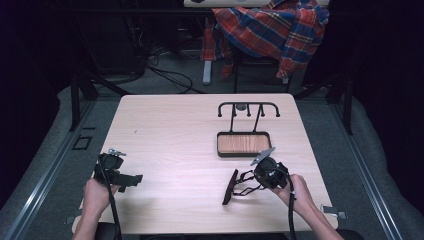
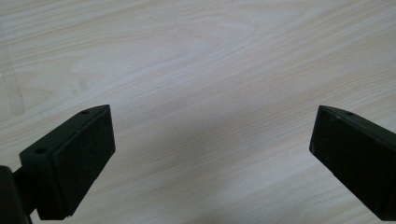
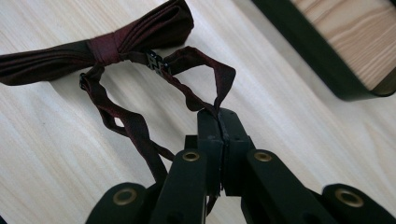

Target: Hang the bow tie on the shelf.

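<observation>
fingers [image 3: 208, 140] of the right gripper [image 3: 219, 122] pinch only the bow tie [image 3: 100, 51] strap's thin edge, so it could slip free; left gripper [image 2: 212, 140] gapes empty.

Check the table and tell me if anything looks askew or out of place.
Nothing is spilled or damaged. The dark red bow tie lies off the stand's wooden tray, and the right gripper is shut on its strap, which hangs in crumpled loops. The left gripper is open over bare table.
</observation>
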The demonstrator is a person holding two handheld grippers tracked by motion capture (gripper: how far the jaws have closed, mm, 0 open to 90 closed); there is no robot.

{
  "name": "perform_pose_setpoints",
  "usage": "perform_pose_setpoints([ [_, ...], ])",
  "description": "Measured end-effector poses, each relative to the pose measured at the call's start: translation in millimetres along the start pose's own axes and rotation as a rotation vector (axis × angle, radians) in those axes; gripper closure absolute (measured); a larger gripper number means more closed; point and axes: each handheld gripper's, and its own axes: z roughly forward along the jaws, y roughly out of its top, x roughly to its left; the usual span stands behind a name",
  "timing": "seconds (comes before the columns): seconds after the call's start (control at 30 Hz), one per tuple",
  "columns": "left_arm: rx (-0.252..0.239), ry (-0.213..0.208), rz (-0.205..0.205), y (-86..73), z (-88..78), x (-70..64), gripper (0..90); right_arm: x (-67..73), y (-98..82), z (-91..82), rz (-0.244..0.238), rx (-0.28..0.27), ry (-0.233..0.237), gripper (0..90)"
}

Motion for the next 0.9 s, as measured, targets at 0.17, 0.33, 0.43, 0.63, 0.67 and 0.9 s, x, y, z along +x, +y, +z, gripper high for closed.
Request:
perform_pose_setpoints([
  [0.17, -0.012, 0.003, 0.002, 0.0, -1.3, 0.2, 0.0, -0.4, 0.1, -11.3, -0.009, -0.059, -0.038, 89.4],
  [0.33, -0.021, 0.006, 0.007, 0.1, -1.8, 0.0, 0.0, -2.8, 0.8, -22.8, -0.017, -0.105, -0.079, 89.5],
  [0.43, -0.025, 0.004, 0.010, 0.3, -2.0, -0.4, 0.0, -4.2, 1.2, -27.5, -0.018, -0.115, -0.104, 89.5],
  [0.63, -0.031, 0.003, 0.015, 0.7, -2.3, -1.3, 0.0, -11.9, 2.2, -37.8, -0.014, -0.145, -0.133, 89.5],
  [0.67, -0.031, 0.003, 0.020, 1.0, -2.1, -1.2, 0.0, -13.0, 2.3, -39.2, -0.011, -0.144, -0.139, 89.5],
  [0.9, -0.039, 0.004, 0.028, 4.3, -1.5, -3.1, 0.0, -25.6, 3.5, -53.7, 0.012, -0.181, -0.167, 89.7],
])
